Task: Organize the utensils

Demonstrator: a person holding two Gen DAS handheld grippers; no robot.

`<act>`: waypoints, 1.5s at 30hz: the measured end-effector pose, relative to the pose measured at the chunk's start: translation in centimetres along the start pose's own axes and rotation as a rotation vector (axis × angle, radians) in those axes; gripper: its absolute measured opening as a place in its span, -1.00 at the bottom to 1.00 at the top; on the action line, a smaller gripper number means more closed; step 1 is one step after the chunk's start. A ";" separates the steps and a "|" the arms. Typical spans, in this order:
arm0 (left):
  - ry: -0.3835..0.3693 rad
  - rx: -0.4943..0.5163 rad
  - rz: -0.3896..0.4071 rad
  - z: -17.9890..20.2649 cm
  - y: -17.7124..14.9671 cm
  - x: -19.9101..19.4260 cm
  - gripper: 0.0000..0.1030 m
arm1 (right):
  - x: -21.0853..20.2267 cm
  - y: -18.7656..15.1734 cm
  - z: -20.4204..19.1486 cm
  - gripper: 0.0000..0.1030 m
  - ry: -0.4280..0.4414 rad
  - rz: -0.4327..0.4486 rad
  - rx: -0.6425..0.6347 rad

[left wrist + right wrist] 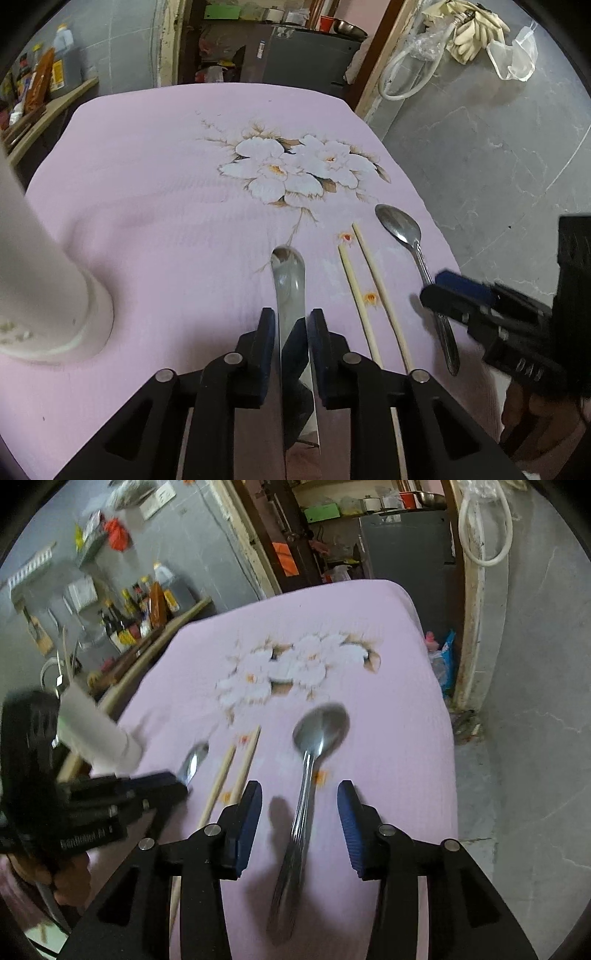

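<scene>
The left gripper (290, 334) has its jaws clamped on the handle of a metal spoon (290, 273), bowl pointing ahead over the pink flowered cloth (147, 206). Just to its right lie two chopsticks (364, 284), then a second spoon (314, 753), flat between the right gripper (300, 823)'s wide-apart jaws. A white holder (44, 288) stands left.

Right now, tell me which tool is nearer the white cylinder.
Left. The left tool, shut on a spoon, sits just right of the white cylinder. The right tool is farther right, open over the other spoon, past the chopsticks.
</scene>
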State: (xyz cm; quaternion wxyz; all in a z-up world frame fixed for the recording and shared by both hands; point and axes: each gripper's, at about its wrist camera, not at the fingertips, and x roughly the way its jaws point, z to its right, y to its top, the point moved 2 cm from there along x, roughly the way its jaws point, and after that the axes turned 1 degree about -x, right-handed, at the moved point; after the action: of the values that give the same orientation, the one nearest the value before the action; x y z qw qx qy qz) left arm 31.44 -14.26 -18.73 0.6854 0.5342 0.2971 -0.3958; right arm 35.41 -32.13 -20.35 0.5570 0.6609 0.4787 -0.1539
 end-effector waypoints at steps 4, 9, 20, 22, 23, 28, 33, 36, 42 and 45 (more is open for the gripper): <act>-0.011 0.007 -0.004 -0.1 0.8 0.5 -0.48 | 2.0 1.6 0.7 -0.27 0.009 -0.019 0.009; 0.020 0.038 -0.003 0.2 1.2 0.9 -0.49 | 3.5 2.8 0.3 -0.34 -0.001 -0.024 0.002; 0.079 0.073 -0.025 0.4 1.5 0.5 -0.68 | 4.3 3.2 -0.6 -0.94 0.074 -0.064 0.114; 0.070 0.064 -0.035 0.2 1.3 0.3 -0.68 | 4.4 2.9 -1.4 -0.94 0.062 -0.073 0.078; 0.073 0.070 -0.037 0.3 1.1 0.3 -0.68 | 4.4 2.7 -2.0 -0.94 0.055 -0.077 0.059; 0.087 0.097 -0.041 0.7 0.2 -0.1 -0.68 | 3.5 1.7 -3.4 -0.94 0.002 -0.086 0.008; 0.072 0.072 -0.049 0.4 -0.1 -0.4 -0.68 | 2.1 0.6 -3.0 -0.94 -0.008 -0.085 0.041; 0.066 0.080 -0.059 0.2 -0.3 -0.5 -0.68 | 2.1 0.0 -2.5 -0.94 -0.009 -0.087 0.068; 0.043 0.133 -0.113 0.5 0.1 0.1 -0.67 | 2.3 -0.8 -1.9 -0.94 -0.003 -0.081 0.122; 0.029 0.138 -0.123 0.5 0.4 0.4 -0.67 | 2.3 -0.9 -2.2 -0.94 -0.017 -0.080 0.130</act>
State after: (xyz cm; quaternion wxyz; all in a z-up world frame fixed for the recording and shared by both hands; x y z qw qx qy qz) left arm 31.92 -14.78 -18.73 0.6170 0.5667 0.3109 -0.4490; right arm 35.08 -29.21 -21.87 0.5104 0.6746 0.4892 -0.2124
